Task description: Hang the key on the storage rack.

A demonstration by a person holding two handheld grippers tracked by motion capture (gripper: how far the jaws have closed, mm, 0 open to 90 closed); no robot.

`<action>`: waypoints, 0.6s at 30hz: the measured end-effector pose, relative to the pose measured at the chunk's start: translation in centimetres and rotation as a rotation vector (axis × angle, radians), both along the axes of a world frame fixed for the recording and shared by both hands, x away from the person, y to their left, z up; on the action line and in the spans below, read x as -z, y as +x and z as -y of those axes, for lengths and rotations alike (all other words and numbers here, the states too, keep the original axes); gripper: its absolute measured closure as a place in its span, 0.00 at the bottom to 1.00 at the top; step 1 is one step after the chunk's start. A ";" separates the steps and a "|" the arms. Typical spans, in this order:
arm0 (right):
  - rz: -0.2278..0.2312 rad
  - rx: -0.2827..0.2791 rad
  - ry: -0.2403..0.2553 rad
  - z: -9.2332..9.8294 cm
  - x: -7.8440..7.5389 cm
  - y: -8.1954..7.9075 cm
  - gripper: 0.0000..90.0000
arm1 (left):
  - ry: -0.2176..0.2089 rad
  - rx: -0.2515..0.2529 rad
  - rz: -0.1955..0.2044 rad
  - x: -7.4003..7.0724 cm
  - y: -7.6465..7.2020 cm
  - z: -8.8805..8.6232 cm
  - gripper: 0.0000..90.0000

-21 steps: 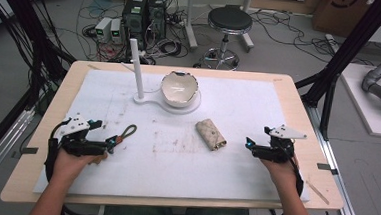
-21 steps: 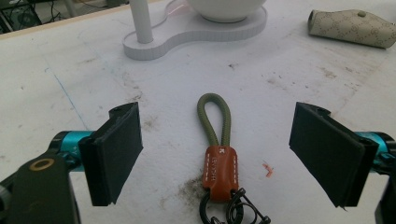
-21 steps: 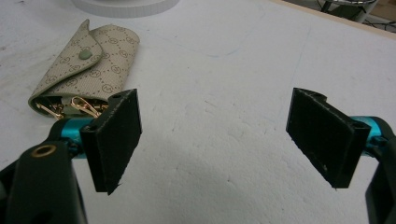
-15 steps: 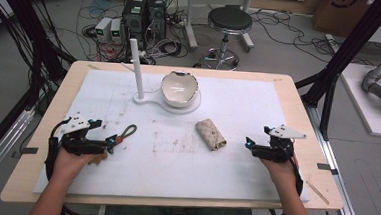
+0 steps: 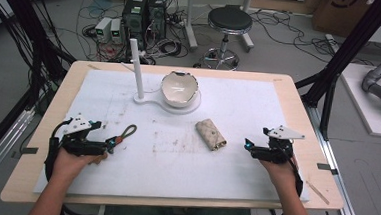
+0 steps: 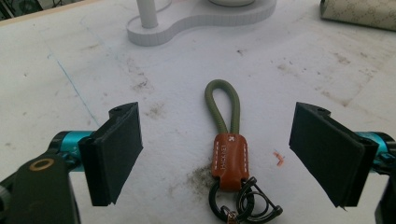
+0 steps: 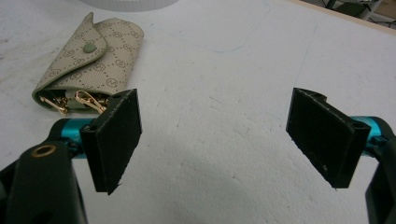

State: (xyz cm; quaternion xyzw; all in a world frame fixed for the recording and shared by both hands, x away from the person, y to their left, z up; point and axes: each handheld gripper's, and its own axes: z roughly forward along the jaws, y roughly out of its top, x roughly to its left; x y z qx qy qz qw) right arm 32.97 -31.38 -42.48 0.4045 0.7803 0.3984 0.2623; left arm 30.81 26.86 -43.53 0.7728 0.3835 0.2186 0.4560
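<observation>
left gripper (image 5: 110, 143), lower left of frame, jaws spread, key strap (image 6: 227, 144) lying between them untouched. right gripper (image 5: 246, 146), lower right, jaws spread beside the key pouch (image 5: 211, 135).

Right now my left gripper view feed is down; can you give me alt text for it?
A key strap, an olive cord loop with a tan leather tab and dark metal rings, lies flat on the white mat between the open jaws of the left gripper, untouched. A white stand base sits beyond it.
</observation>
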 end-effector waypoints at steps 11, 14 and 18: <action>-0.020 -0.020 -0.022 -0.5 0.3 0.1 0.21 | 0.069 0.021 -0.071 1.0 1.0 0.7 0.25; -0.021 -0.025 -0.028 -0.6 0.4 0.1 0.21 | 0.100 0.037 -0.091 1.2 1.2 1.1 0.29; -0.024 -0.030 -0.032 -0.8 0.4 0.1 0.21 | 0.123 0.049 -0.108 1.4 1.5 1.3 0.38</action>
